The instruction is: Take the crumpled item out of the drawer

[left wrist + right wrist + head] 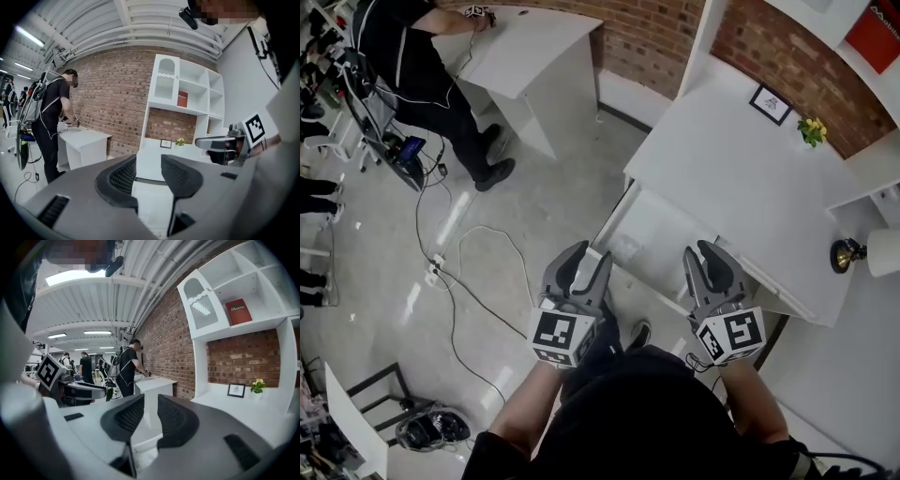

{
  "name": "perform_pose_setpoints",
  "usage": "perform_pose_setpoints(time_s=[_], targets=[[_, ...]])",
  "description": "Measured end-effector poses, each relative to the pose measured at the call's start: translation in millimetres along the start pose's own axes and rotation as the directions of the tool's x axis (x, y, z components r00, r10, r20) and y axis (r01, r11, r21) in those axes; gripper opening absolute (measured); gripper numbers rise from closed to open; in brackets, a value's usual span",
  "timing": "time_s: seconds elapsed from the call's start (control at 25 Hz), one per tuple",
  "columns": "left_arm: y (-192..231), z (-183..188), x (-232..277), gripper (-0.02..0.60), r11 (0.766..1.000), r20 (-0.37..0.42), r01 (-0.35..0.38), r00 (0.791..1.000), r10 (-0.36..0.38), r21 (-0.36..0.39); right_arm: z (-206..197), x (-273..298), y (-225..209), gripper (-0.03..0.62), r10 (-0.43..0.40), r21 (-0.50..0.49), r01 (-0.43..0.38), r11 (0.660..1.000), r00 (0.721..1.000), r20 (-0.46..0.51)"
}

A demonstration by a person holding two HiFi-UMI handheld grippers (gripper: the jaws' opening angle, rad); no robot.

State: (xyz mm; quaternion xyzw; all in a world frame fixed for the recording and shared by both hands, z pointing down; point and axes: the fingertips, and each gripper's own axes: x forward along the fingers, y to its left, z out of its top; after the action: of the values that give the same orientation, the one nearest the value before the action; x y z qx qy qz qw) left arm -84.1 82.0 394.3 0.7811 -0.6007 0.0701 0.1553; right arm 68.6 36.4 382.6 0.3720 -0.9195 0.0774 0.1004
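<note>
Two bare forearms come up from the bottom centre of the head view. We hold a grey two-jaw tool on each, both pointing toward the top of the frame and tipped a little downward. Our left gripper (587, 262) sits just left of centre, its jaws spread wide with nothing between them (its own view shows only white desk and floor through the gap). Our right gripper (703, 255) sits just right of centre, level with the other. Its jaws also stand apart, somewhat narrower, and grip nothing.

Just above the two tools, the shallow white drawer (661, 223) stands pulled out from under the white desk (727, 159). Its near rim runs across the gap between the tools. The pale crumpled item (626, 247) lies inside, in the corner nearest the left gripper, faint against the drawer's white bottom. Neither tool touches it.

Toward the upper right, a small black-framed picture (770, 104) and a little pot of yellow flowers (812, 130) stand on the desk. A dark lamp with a white shade (848, 253) is at the right edge. At the upper left, a person in black clothes (422, 75) stands at a second white table (530, 47). Black cables (459, 281) trail over the glossy floor at left centre.
</note>
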Motion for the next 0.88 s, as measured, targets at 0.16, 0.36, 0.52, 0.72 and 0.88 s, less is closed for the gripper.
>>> perform_pose_setpoints(time_s=[0.16,0.36,0.52,0.72,0.88], targets=[[33,-7,24,0.146,0.999,-0.024,0.033,0.999,-0.033,-0.021,-10,31,-1,0.087,-0.022,0.013,0.023,1.0,0.998,-0.058],[61,-28,45,0.146,0.994,-0.085,0.093,0.992,-0.098,-0.058,-25,60,-2,0.087,-0.058,0.067,0.067,0.995,0.989,-0.138],[75,-38,59,0.146,0.99,-0.109,0.122,0.986,-0.129,-0.069,-36,77,-7,0.087,-0.09,0.057,0.101,0.993,0.98,-0.176],[77,-52,76,0.146,0.987,-0.153,0.134,0.977,-0.146,-0.085,-54,92,-12,0.087,-0.072,0.054,0.086,0.995,0.972,-0.223],[75,-67,88,0.146,0.987,-0.187,0.116,0.973,-0.136,-0.111,-79,109,-21,0.087,-0.039,0.106,0.067,0.992,0.967,-0.253]])
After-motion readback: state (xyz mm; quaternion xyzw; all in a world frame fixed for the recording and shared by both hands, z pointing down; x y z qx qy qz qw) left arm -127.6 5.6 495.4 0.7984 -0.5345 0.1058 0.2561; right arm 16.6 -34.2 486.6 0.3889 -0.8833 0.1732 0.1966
